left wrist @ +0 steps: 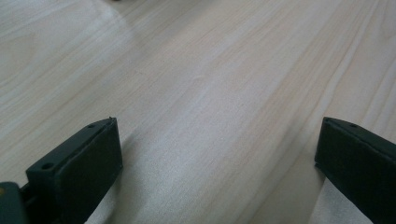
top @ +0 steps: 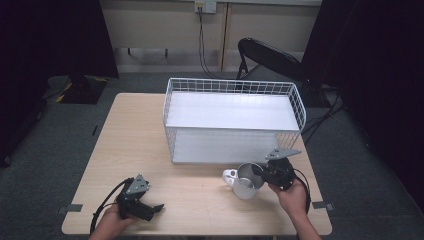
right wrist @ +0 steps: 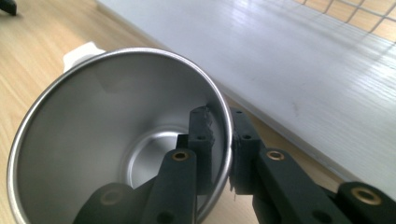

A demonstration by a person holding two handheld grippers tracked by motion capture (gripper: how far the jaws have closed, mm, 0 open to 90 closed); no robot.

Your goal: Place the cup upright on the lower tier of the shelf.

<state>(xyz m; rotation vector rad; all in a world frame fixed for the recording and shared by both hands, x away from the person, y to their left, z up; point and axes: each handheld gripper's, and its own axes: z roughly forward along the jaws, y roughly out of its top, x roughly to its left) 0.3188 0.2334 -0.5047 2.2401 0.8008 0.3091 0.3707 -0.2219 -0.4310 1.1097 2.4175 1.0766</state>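
Observation:
A steel mug [top: 246,180] with a white outside and white handle stands on the wooden table [top: 150,145] just in front of the wire basket [top: 232,120]. My right gripper [top: 260,172] is shut on the mug's right rim, one jaw inside the cup and one outside. In the right gripper view the shiny inside of the mug [right wrist: 116,135] is seen from above, its rim pinched at my right gripper [right wrist: 223,135]. My left gripper [top: 152,207] lies low at the table's front left, open. Its jaws stand wide apart over bare wood, left gripper [left wrist: 219,149] holding nothing.
The white wire basket has a white board as its floor [right wrist: 289,70] and takes up the table's far middle. A black folding chair [top: 270,55] stands behind the table. The table's right front edge is close to my right hand.

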